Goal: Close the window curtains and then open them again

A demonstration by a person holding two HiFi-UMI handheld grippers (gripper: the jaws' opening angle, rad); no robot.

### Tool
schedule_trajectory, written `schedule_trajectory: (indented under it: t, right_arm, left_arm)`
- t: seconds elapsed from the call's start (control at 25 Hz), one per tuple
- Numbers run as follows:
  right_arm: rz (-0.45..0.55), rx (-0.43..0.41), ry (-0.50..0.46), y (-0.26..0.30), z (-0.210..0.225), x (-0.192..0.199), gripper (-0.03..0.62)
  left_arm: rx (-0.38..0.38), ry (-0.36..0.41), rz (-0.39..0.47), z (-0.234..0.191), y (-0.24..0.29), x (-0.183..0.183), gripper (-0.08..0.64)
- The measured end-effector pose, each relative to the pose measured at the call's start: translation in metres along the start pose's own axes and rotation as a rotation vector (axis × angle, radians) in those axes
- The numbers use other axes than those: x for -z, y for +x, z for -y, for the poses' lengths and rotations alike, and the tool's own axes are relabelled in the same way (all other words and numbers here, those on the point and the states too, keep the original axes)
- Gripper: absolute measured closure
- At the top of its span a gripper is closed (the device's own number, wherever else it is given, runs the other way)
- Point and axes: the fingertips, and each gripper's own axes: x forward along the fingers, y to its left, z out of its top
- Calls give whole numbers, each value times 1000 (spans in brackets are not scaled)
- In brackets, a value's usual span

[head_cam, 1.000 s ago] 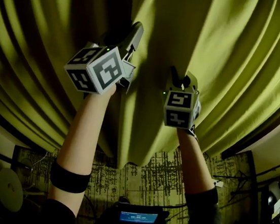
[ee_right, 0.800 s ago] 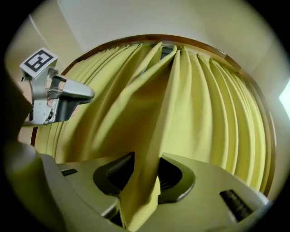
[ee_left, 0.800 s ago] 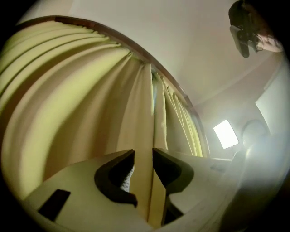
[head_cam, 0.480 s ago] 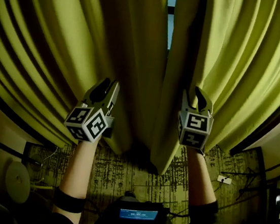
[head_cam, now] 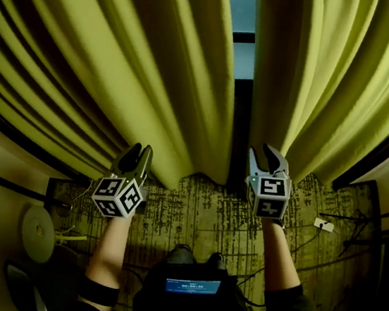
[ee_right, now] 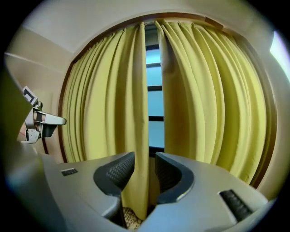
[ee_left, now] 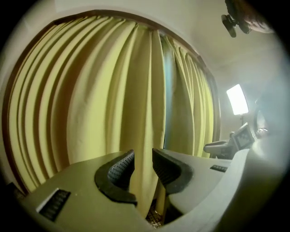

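Note:
Two yellow-green curtains hang before the window: the left curtain [head_cam: 122, 56] and the right curtain [head_cam: 333, 77]. A narrow gap between them shows the window [head_cam: 241, 43]. My left gripper [head_cam: 138, 152] is low, near the left curtain's hem and clear of the cloth. Its jaws stand a little open with nothing between them [ee_left: 142, 158]. My right gripper [head_cam: 266, 154] hangs level with it by the right curtain's inner edge. Its jaws have just been opening and hold nothing [ee_right: 145, 161]. The curtain folds seen past both pairs of jaws lie farther off.
A patterned carpet [head_cam: 201, 209] lies below the hems. Cables and a white plug [head_cam: 324, 224] are on the floor at the right, and a white round object [head_cam: 38, 234] is at the left. A device with a lit screen [head_cam: 193, 286] sits at the person's waist.
Both grippers have dropped from high on the curtains to near the hems. The right gripper has let go of the curtain edge. A gap showing the window has widened between the curtains.

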Motion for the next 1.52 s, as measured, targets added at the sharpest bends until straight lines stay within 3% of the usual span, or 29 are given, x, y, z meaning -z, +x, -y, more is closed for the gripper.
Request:
schedule_trajectory:
  t: [0.16, 0.32, 0.44, 0.56, 1.0, 1.28, 1.52]
  right_arm:
    - [-52, -66, 19, -12, -25, 44, 486]
    - [-100, -90, 27, -16, -62, 67, 531]
    - [-140, -103, 32, -21, -96, 82, 563]
    - [-162, -96, 26, -20, -137, 95, 572]
    - [-226, -67, 64, -29, -253, 125, 577]
    - [-289, -39, 76, -43, -290, 139, 577]
    - [-310, -27, 92, -58, -277, 145, 577]
  left_arm:
    - [-40, 34, -66, -13, -28, 34, 453]
    - [-66, 11, -101, -42, -53, 64, 470]
    - [-79, 0, -127, -66, -74, 87, 529]
    - [-87, 0, -141, -105, -102, 101, 565]
    - [-73, -47, -183, -212, -170, 136, 566]
    - [-49, -70, -207, -240, -192, 147, 566]
    - [-70, -108, -204, -234, -205, 154, 566]
